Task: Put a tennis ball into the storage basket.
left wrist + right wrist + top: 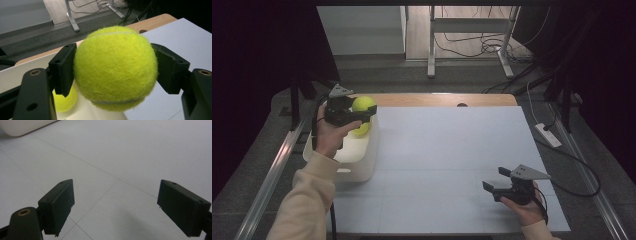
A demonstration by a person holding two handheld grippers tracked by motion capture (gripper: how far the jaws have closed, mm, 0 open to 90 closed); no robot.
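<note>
The left claw (362,112) clamps a fuzzy, bright yellow-green tennis ball (363,104) between its flat black pads, holding it in the air above a white container (362,160) with rounded corners and smooth, matte walls. In the left gripper view the held tennis ball (115,67) shows its felt nap and a pale curved seam near the top and bottom, with the blocky pads pressed against both sides. A second tennis ball (65,100), the same felted yellow-green, lies inside the container beneath it. The container sits at the left edge of the surface (452,150), a smooth pale sheet marked with faint straight lines, with a band of wood at its far edge. The right claw (493,179) hovers low over the near right part of the surface, its rectangular jaws spread wide with nothing between them.
</note>
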